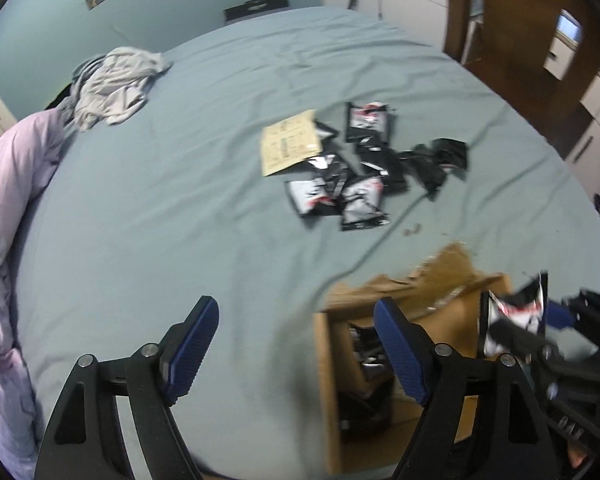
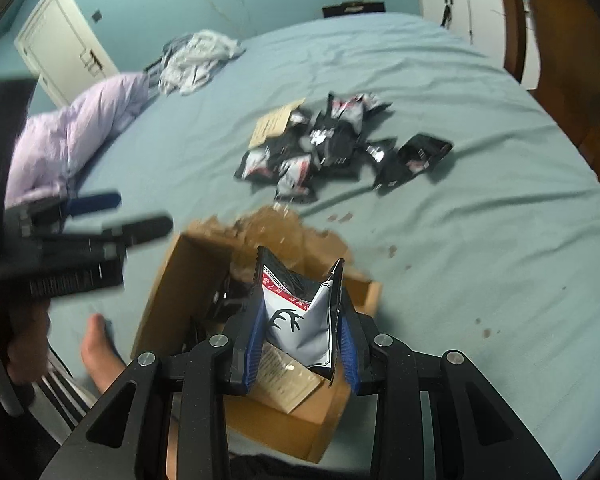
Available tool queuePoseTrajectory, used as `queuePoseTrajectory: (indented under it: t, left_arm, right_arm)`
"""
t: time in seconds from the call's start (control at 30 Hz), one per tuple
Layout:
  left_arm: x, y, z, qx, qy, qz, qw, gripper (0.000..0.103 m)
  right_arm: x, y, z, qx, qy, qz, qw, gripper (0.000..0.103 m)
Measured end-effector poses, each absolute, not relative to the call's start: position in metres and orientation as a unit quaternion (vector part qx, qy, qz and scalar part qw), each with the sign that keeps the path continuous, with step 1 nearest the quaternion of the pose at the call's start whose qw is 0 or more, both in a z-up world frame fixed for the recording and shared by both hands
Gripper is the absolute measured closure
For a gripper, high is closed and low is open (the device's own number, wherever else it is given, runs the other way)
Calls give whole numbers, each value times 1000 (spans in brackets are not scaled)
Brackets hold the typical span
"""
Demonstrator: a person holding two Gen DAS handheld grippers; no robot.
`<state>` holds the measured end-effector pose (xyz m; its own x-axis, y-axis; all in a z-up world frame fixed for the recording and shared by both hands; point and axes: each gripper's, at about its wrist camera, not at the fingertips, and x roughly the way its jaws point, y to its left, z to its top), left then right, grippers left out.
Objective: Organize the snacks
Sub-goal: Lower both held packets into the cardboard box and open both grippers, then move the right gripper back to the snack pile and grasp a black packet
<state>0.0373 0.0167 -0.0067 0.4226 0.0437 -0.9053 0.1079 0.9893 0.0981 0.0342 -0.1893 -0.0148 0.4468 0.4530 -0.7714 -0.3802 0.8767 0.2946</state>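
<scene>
Left gripper (image 1: pixel 296 350) is released, fingers (image 1: pixel 196 344) spread wide with nothing between them, over bare sheet just left of the box (image 1: pixel 328 360); no earlier picture to compare. Box sits at the near edge of the bed (image 1: pixel 220 200), flaps torn open, a few packets already inside. Right gripper (image 2: pixel 300 340) is clenched on a packet (image 2: pixel 300 312), black-and-white with an antler mark, held upright right over the box opening, lower corner near a paper slip lying in the box. The loose pile (image 2: pixel 320 148) of like packets waits mid-bed, well apart from the box, beside a tan card (image 2: pixel 272 122). Step in hand, as I judge it: drop this packet into the box. To do it well: lower it past the torn flap before letting go, lay it flat against those inside so more fit. Keep the left gripper clear of the opening and send it to the pile next. Risk: packet catches the flap and tips out.
</scene>
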Motion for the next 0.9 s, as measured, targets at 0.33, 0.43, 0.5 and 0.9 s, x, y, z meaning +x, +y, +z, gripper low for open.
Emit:
queuePoseTrajectory:
  t: [0.33,0.43,0.5,0.9]
  left_arm:
    - [43,31,-1,41,531,-15,846,22]
    - [42,28,-2,48,532,-19,845,22]
    - [42,26,-3,53,534,-20,844,22]
    - [35,22,-1,71,521,-4,851,21]
  right_arm:
    - [61,-141,-44,9,526,252,813,72]
    - [67,-130,-53,1,538,249,806,72]
    - [70,-121,-58,-10,545,245,802,72]
    - [64,-130,-58,44,569,256,780,64]
